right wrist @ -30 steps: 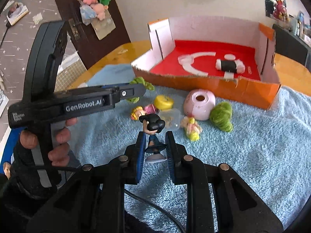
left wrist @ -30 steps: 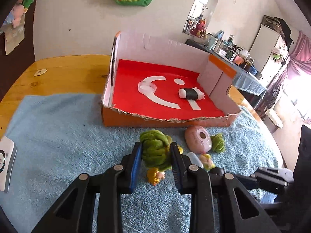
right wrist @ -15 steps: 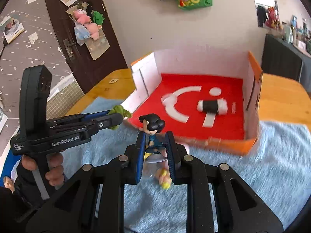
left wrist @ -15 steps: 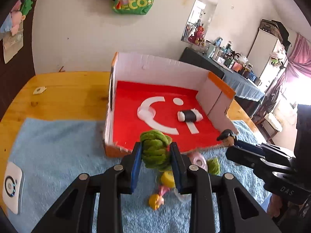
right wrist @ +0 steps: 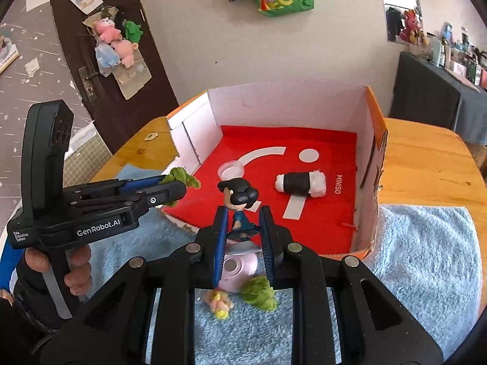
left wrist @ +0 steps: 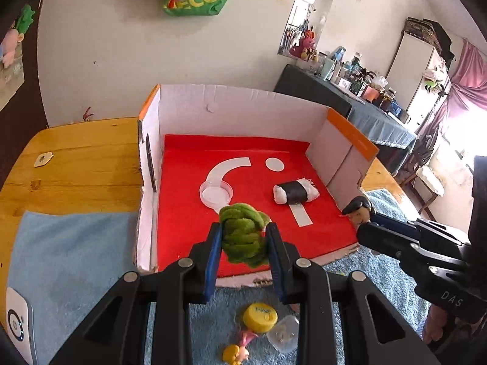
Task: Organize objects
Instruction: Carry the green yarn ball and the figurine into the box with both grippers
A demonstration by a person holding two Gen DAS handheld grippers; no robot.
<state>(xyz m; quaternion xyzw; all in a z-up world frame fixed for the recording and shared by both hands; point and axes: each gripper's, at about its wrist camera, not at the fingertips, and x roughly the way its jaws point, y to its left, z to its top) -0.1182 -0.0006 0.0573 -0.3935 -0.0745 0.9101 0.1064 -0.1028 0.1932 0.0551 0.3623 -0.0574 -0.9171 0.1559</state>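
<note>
Partly hidden in the left wrist view: a yellow cap (left wrist: 260, 317), a clear plastic piece (left wrist: 282, 332) and a small blond figure (left wrist: 236, 355) on the blue towel (left wrist: 76, 258), cut by the gripper frame and the lower edge. White device (left wrist: 16, 327) at lower left cropped by the fisheye rim. In the right wrist view, pink round toy (right wrist: 239, 270), second green tuft (right wrist: 258, 294) and blond doll (right wrist: 219, 303) seen only through gaps in the frame; details not legible.

Left gripper (left wrist: 243, 245): narrow, clamped on the green fuzzy ball (left wrist: 243, 234), pads pressed into both flanks, top of ball protruding above the fingertips. Held above the near edge of the cardboard box (left wrist: 237, 103), over the red floor. From the right wrist view, only a green fringe (right wrist: 181, 178) visible past the fingertips; person's hand (right wrist: 57, 264) wrapped around the handle.

Right gripper (right wrist: 242, 228): nearly closed, clamped on the dark-haired figurine (right wrist: 239, 203) at skirt level, head upright above the fingertips, clear base below. Positioned over the front lip of the box (right wrist: 292, 103). In the left wrist view, only the head (left wrist: 358, 211) showing beyond the jaws, at the box's right front corner.

Inside the box: black-banded white roll (left wrist: 294, 191) lying right of centre; clear round lid (left wrist: 215, 192) left of it, well apart. Box resting on the wooden table (left wrist: 85, 158), front part on the towel.
</note>
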